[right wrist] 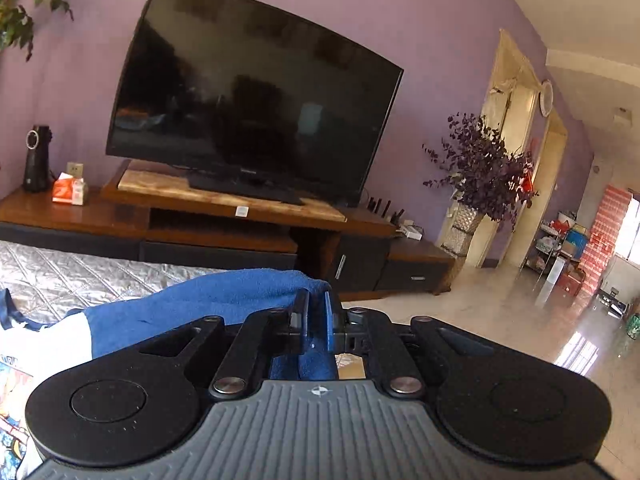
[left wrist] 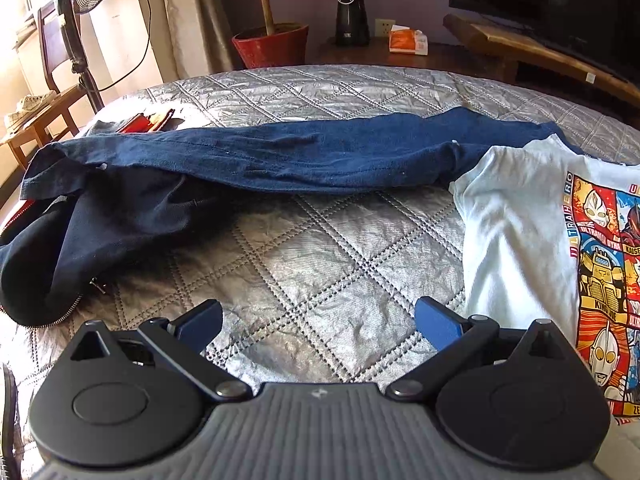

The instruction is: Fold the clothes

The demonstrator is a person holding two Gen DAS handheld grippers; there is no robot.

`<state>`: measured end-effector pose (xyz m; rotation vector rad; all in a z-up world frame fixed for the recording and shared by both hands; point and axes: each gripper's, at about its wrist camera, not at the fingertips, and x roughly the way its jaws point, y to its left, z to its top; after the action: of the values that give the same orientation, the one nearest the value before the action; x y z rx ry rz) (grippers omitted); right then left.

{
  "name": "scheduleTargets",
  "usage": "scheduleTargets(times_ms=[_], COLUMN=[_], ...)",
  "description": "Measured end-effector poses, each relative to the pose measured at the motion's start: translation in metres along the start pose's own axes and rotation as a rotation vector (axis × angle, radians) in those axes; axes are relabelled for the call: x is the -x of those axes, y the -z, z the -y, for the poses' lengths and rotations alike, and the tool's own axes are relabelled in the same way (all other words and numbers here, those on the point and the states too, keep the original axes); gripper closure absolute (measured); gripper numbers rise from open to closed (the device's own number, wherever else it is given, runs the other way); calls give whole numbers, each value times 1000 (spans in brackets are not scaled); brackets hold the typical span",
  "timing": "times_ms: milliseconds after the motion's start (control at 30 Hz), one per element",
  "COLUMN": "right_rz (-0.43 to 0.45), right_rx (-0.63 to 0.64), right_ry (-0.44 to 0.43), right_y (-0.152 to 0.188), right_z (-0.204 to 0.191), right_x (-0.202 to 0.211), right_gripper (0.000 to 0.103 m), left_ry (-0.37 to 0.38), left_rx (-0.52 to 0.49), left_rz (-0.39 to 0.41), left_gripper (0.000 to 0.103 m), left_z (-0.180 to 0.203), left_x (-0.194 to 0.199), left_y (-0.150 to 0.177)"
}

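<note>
Between the nearly closed jaws of the right gripper [right wrist: 316, 320] a fold of the blue garment [right wrist: 224, 296] is pinched, the cloth being gripped at an edge and lifted clear of the quilted silver bedspread [right wrist: 60, 276], presumably so that it can be carried over for a fold. The fabric is seen trailing away to the left from the pads and down toward the bed, where it meets the white printed T-shirt [right wrist: 48, 332]. The left gripper [left wrist: 318, 324] is held low over the bedspread [left wrist: 320, 264] with its jaws wide apart and nothing between them, seemingly kept ready near the T-shirt [left wrist: 516, 232] lying just to its right. Beyond it, the blue garment [left wrist: 280, 156] is stretched in a long band across the bed, partly laid over a dark zipped jacket [left wrist: 100, 232] at the left. A television [right wrist: 248, 108] on a wooden stand [right wrist: 224, 204] is seen behind the bed, well apart from the work
</note>
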<state>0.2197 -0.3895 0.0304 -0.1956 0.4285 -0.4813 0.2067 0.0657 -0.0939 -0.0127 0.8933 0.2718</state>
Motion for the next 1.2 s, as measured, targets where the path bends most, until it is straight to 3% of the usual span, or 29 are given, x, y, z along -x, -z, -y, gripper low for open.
scheduleTargets(times_ms=[100,133,267,367,500,633,700,867,933,1000,1100,1200], right_rz=[17,22,47,-61,-239,-331,-341,-268,-208,-145,-253,-314], right_rx=[30,36,22,2,-80,-56,28,407,501,421,140,117], right_ry=[42,50,-164,-433,-677,-804,-888,-1092,-1056,-955,-825,-717], right_y=[2,3,5,-7,-30,-45,-44,-24,-13,-17,-32,-30], right_z=[-6,-9,-29,-73,-152,-234,-276,-366,-384,-380,-354,-342], right_x=[2,4,17,6,-21,-37,-27,31,44,35,-24,-62], right_gripper=[41,36,46,46,41,41,40,39,37,34,31,32], left_ry=[1,2,-3,-13,-25,-24,-22,-33,-43,-52,-56,-49], left_rx=[4,5,3,11,30,43,44,78,97,105,119,132], left_rz=[0,-1,0,1,-1,-4,-3,-10,-7,-5,-13,-29], left_gripper=[0,0,1,1,1,1,1,1,1,1,1,1], left_z=[-1,-1,-1,-3,-10,-15,-16,-26,-33,-38,-46,-49], left_x=[0,0,0,0,-2,-4,-5,-9,-8,-8,-9,-12], left_y=[0,0,0,-1,-1,-3,-5,-10,-11,-12,-13,-13])
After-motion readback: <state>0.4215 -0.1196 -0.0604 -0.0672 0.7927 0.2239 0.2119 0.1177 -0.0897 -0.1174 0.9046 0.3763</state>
